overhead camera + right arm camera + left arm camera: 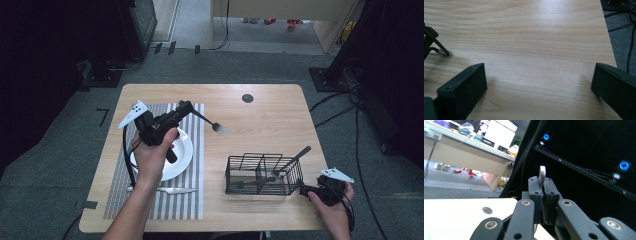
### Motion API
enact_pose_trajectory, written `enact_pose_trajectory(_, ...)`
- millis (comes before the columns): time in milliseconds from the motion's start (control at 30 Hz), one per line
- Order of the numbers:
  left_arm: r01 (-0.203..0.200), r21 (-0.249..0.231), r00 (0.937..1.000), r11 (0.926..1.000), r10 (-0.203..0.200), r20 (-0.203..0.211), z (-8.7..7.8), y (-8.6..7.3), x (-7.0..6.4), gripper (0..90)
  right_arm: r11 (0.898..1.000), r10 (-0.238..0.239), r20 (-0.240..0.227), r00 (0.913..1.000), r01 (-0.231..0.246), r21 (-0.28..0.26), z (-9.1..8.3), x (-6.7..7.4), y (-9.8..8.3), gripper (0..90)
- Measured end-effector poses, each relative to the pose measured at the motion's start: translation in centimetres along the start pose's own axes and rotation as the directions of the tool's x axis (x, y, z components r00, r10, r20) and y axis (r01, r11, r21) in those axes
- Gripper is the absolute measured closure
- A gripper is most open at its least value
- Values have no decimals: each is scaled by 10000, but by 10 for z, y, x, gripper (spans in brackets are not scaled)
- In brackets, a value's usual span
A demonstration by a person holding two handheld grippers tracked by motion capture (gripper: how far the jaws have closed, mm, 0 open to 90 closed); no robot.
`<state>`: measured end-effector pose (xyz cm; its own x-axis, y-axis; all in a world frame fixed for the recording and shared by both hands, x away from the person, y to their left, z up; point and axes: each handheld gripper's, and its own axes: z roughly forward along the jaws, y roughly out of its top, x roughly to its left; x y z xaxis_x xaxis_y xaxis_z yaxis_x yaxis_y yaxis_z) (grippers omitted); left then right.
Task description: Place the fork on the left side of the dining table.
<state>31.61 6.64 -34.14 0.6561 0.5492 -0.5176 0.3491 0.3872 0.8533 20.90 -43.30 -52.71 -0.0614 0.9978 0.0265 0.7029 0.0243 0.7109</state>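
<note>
- The left gripper (186, 106) is being held above the table by the person's left hand (156, 152), over the far part of the striped placemat (192, 165); its jaws are clamped together on the handle of a fork (212, 123).
- In the left gripper view the left gripper (543, 195) is showing its two black jaws pressing flat against each other, with the end of the fork (542, 174) handle sticking up between them as a thin silvery strip.
- In the high view the fork is pointing away from the jaws toward the middle of the table, tines outward and lower than the handle, hanging in the air clear of the wooden table (260, 115).
- A white plate (182, 155) is lying on the placemat beneath the left hand, and a pale knife (172, 190) is lying on the placemat just nearer than the plate.
- The right gripper (306, 190) is resting near the table's near right corner in the person's right hand (334, 206), just beside the right end of a black wire basket (262, 174).
- In the right gripper view the right gripper (539, 85) is holding its jaws wide apart with bare wood between them, and the wire foot of the basket (439, 46) is standing at the left edge.
- A dark-handled utensil (294, 159) is leaning out of the basket's right compartment, its handle pointing up and to the right.
</note>
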Motion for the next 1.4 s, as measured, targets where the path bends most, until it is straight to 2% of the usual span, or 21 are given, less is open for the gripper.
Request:
enact_pose_trajectory(67, 180, -267, 9988, 9995, -192, -440, -4, 0, 14, 886, 10000, -3, 1, 10000, 3, 6, 0, 0, 0, 0)
enact_pose_trajectory(267, 484, -464, 9941, 9978, -526, -946, -8, -2, 42, 886, 10000, 4, 1, 10000, -4, 11, 0, 0, 0, 0)
enact_pose_trajectory(333, 727, -529, 9910, 9960, -781, -1091, -10, -4, 51, 886, 10000, 0, -3, 10000, 0, 10, 0, 0, 0, 0)
enact_pose_trajectory(367, 1211, -684, 9847, 9903, -1286, -1177, -11, -7, 63, 886, 10000, -9, -1, 10000, 9, 12, 0, 0, 0, 0)
enact_pose_trajectory(500, 1089, -796, 9815, 9909, -1199, -1493, -10, -10, 76, 884, 10000, -6, -2, 10000, 6, 13, 0, 0, 0, 0)
enact_pose_trajectory(667, 1392, -1233, 9691, 9826, -1608, -1869, -10, -11, 95, 881, 10000, -9, -1, 10000, 9, 11, 0, 0, 0, 0)
enact_pose_trajectory(733, 1832, -1235, 9589, 9753, -2050, -1962, -10, -11, 108, 881, 10000, -8, -2, 10000, 8, 12, 0, 0, 0, 0)
enact_pose_trajectory(767, 1832, -1235, 9589, 9753, -2050, -1962, -10, -11, 108, 881, 10000, -8, -2, 10000, 8, 12, 0, 0, 0, 0)
enact_pose_trajectory(833, 2132, -1481, 9476, 9657, -2413, -2095, -11, -15, 119, 880, 10000, -13, -2, 10000, 13, 10, 0, 0, 0, 0)
enact_pose_trajectory(867, 2132, -1481, 9476, 9657, -2413, -2095, -11, -15, 119, 879, 10000, -13, -2, 10000, 13, 10, 0, 0, 0, 0)
enact_pose_trajectory(900, 2221, -1680, 9404, 9604, -2565, -2233, -11, -18, 127, 878, 10000, -12, -1, 10000, 12, 10, 0, 0, 0, 0)
enact_pose_trajectory(933, 2221, -1680, 9404, 9604, -2565, -2233, -11, -18, 127, 876, 10000, -12, -1, 10000, 12, 10, 0, 0, 0, 0)
enact_pose_trajectory(967, 2365, -1788, 9321, 9550, -2750, -2358, -10, -20, 134, 874, 10000, -12, -2, 10000, 12, 9, 0, 0, 0, 0)
enact_pose_trajectory(1067, 2473, -1847, 9251, 9512, -2885, -2469, -10, -22, 140, 875, 10000, -12, -4, 10000, 12, 10, 0, 0, 0, 0)
enact_pose_trajectory(1133, 2607, -1992, 9150, 9447, -3075, -2612, -9, -24, 147, 874, 10000, -13, -1, 10000, 13, 9, 0, 0, 0, 0)
enact_pose_trajectory(1167, 2653, -2113, 9061, 9407, -3182, -2790, -8, -26, 153, 869, 10000, -12, 0, 10000, 12, 10, 0, 0, 0, 0)
enact_pose_trajectory(1267, 2637, -2200, 8999, 9392, -3217, -2946, -7, -28, 159, 858, 10000, -15, 0, 10000, 15, 8, 0, 0, 0, 0)
enact_pose_trajectory(1300, 2824, -2319, 8871, 9308, -3454, -3061, -5, -32, 168, 856, 10000, -14, 1, 10000, 14, 9, 0, 0, 0, 0)
enact_pose_trajectory(1333, 2824, -2319, 8871, 9308, -3454, -3061, -5, -32, 168, 858, 10000, -14, 1, 10000, 14, 9, 0, 0, 0, 0)
enact_pose_trajectory(1367, 3190, -2496, 8722, 9143, -3862, -3001, -4, -35, 177, 858, 10000, -13, 1, 10000, 13, 10, 0, 0, 0, 0)
enact_pose_trajectory(1400, 3190, -2496, 8722, 9143, -3862, -3001, -4, -35, 177, 859, 10000, -13, 1, 10000, 13, 10, 0, 0, 0, 0)
